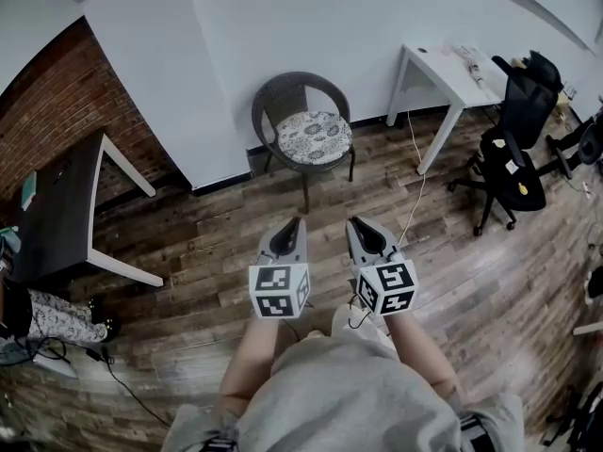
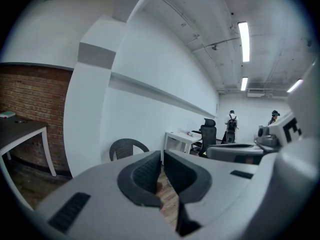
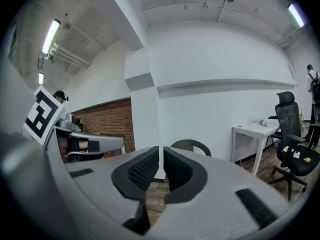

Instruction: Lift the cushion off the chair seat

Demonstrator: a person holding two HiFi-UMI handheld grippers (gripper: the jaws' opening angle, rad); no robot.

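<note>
Two grippers hang side by side, both empty: the left gripper (image 1: 294, 224) and the right gripper (image 1: 358, 224) each have their jaws drawn almost together, with only a thin slit between the pads. The cushion (image 1: 314, 137), pale with a dark pattern, lies flat on the seat of the woven chair (image 1: 283, 88), well ahead of both grippers and slightly left of the right one. The cushion is on the seat, not lifted; this fits an approach or a cushion set back down. No brand or writing is readable, only the cubes' black-and-white square markers.
</note>
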